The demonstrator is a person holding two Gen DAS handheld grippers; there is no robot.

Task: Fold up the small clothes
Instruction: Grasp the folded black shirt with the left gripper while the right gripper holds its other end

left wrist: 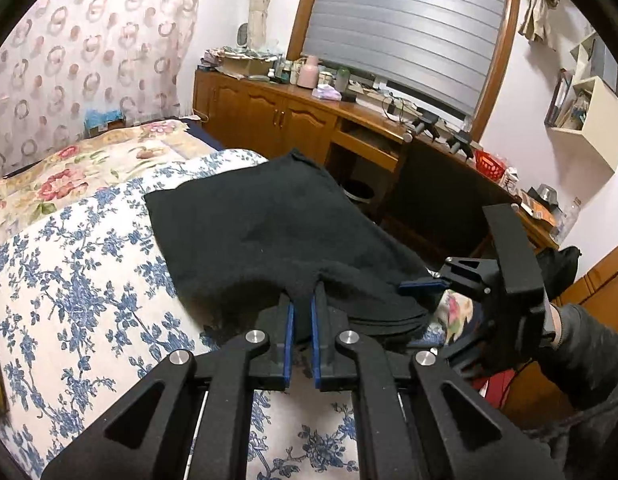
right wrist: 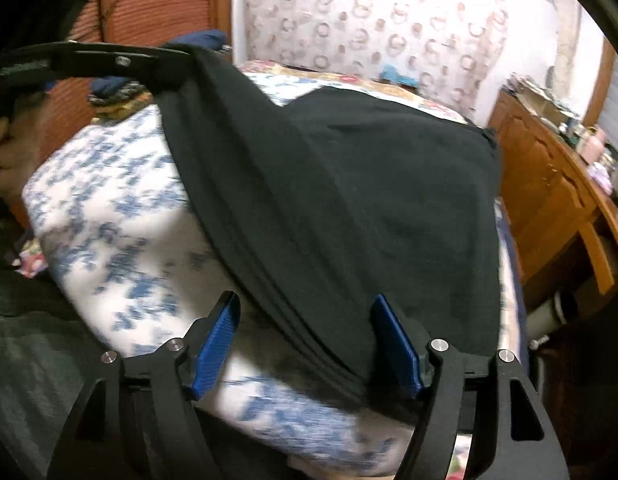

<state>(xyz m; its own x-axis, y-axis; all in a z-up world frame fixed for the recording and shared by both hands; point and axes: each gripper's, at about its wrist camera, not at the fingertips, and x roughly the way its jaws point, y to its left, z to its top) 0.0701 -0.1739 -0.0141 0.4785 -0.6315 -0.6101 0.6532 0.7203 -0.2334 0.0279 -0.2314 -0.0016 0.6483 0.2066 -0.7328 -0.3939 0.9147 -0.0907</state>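
Observation:
A black garment [left wrist: 269,232] lies on the bed's white quilt with blue flowers [left wrist: 81,280]. My left gripper [left wrist: 307,294] is shut on the garment's near edge and holds that edge raised off the quilt. In the right wrist view the same gripper [right wrist: 169,68] pinches the cloth at the upper left, and the black garment [right wrist: 369,200] slopes down from it across the quilt [right wrist: 109,208]. My right gripper [right wrist: 305,304] stands open, with the garment's layered near edge lying between its blue pads [right wrist: 397,344], which do not press on it. From the left wrist view, one of its fingers [left wrist: 423,285] reaches the cloth's right edge.
A wooden cabinet and desk [left wrist: 293,120] with several bottles and clutter run along the bed's far side under a window blind [left wrist: 409,28]. A flowered blanket [left wrist: 89,168] covers the bed's far end. A red basket [left wrist: 489,164] sits on the desk. A grey sleeve [left wrist: 581,344] is at right.

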